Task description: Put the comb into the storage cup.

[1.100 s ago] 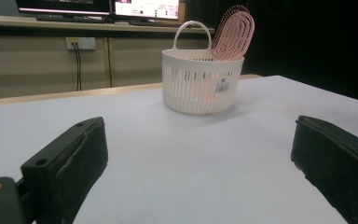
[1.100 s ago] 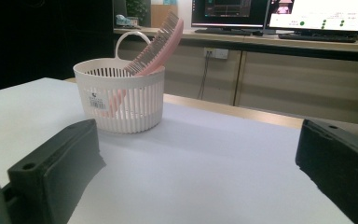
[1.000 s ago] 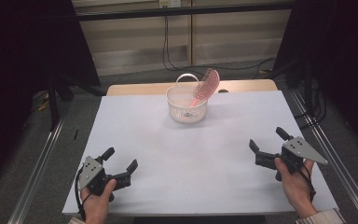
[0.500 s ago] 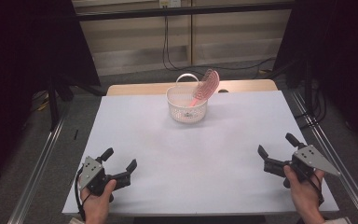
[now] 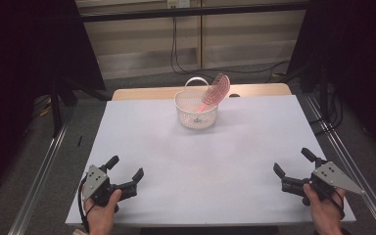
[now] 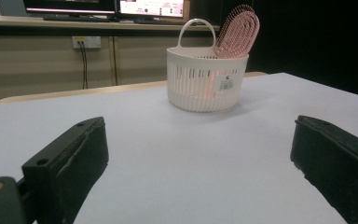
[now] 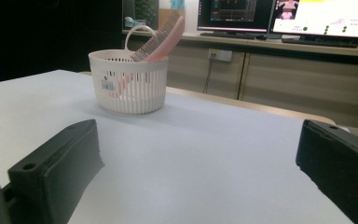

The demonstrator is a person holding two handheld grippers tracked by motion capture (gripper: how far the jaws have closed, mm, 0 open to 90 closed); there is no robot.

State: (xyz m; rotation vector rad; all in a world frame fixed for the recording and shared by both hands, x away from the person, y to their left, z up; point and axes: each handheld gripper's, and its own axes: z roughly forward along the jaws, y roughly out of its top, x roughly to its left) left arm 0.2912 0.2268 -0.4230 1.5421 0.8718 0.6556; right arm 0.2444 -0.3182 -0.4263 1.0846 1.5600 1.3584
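Pink bristled brush (image 5: 215,93) leans in ribbed basket (image 5: 196,115).

Both tools, left tool (image 5: 125,175) and right tool (image 5: 293,169), have black jaws and grey three-cornered plates.

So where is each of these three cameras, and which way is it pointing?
High view: above the person's side, looking forward and down on the table; shows both hands, left gripper and right gripper.
Left gripper view: low on the near left, looking along its open jaws at the basket.
Right gripper view: low on the near right, likewise.
All share the basket and pink hairbrush.
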